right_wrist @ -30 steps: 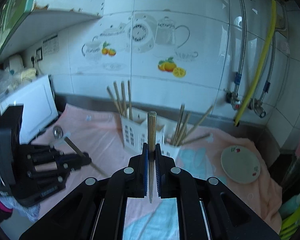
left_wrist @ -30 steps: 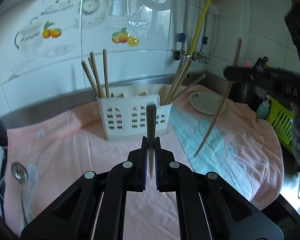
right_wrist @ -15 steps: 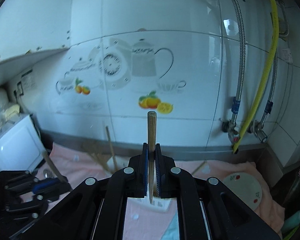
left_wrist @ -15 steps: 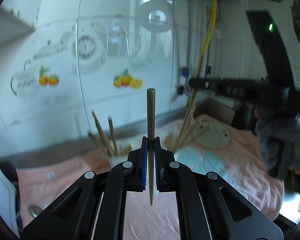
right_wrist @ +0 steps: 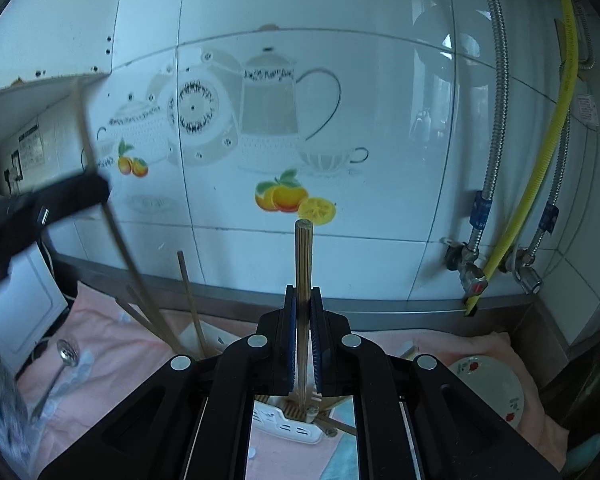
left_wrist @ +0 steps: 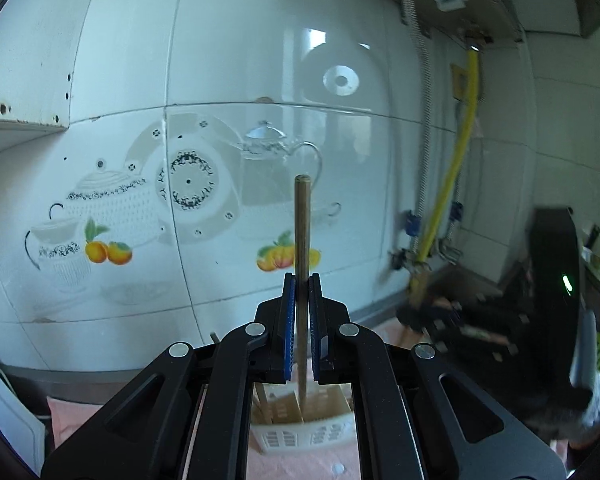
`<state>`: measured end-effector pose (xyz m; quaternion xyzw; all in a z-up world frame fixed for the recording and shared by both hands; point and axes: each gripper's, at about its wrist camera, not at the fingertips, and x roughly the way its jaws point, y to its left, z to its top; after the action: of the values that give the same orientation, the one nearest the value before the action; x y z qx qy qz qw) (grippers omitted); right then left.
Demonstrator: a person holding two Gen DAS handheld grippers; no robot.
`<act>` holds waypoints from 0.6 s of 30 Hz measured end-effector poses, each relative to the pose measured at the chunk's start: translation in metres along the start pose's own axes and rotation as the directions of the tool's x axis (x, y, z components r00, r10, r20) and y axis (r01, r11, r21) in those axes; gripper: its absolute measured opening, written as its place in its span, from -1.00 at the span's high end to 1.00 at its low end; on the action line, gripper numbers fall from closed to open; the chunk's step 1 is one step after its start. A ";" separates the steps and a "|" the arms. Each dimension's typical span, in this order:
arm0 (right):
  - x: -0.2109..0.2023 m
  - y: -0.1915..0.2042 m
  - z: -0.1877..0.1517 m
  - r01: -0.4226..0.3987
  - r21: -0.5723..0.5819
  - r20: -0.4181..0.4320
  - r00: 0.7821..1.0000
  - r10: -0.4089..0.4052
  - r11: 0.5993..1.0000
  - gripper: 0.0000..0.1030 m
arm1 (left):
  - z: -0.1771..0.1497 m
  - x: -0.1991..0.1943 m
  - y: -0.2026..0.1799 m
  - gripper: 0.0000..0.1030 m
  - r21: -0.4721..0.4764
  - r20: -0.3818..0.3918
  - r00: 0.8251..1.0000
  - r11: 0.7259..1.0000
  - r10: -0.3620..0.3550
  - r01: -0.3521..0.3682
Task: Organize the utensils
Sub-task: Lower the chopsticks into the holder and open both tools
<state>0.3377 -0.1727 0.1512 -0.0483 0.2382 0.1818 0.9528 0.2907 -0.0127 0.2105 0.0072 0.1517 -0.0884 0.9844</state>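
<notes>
Right claw [right_wrist: 303, 334] clamps upright chopstick [right_wrist: 303, 256] above white holder [right_wrist: 286, 424].

Left wrist: I look along my left claw [left_wrist: 302, 320] at the tiled wall [left_wrist: 220, 80], close
Right wrist: same wall, nearer its pipes [right_wrist: 496, 120]
Shared: teapot decal [left_wrist: 276, 168], white holder [right_wrist: 284, 420]

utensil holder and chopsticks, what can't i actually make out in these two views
- Left wrist view: utensil holder mostly hidden behind the left gripper.
- Left wrist view: right gripper motion-blurred; its chopstick unclear.
- Right wrist view: holder's compartments covered by the right gripper's body.
- Right wrist view: left gripper blurred, cut off at the edge.
</notes>
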 end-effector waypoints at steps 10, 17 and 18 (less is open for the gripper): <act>0.007 -0.001 -0.012 -0.008 -0.021 -0.021 1.000 0.008 1.000 0.88 | -0.022 0.039 0.031 0.89 -0.108 -0.002 0.998 0.992 0.058 -0.058; 0.011 -0.001 -0.017 -0.016 -0.024 -0.037 0.999 0.015 1.000 0.87 | -0.048 0.056 0.036 0.89 -0.116 -0.074 0.996 0.992 0.049 -0.057; 0.011 -0.001 -0.018 -0.020 -0.023 -0.039 0.999 0.019 1.000 0.87 | -0.050 0.057 0.036 0.89 -0.112 -0.080 0.996 0.992 0.049 -0.058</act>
<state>0.3396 -0.1726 0.1303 -0.0607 0.2551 0.1928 0.9455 0.3358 0.0149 0.1454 -0.0417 0.1942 -0.0528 0.9787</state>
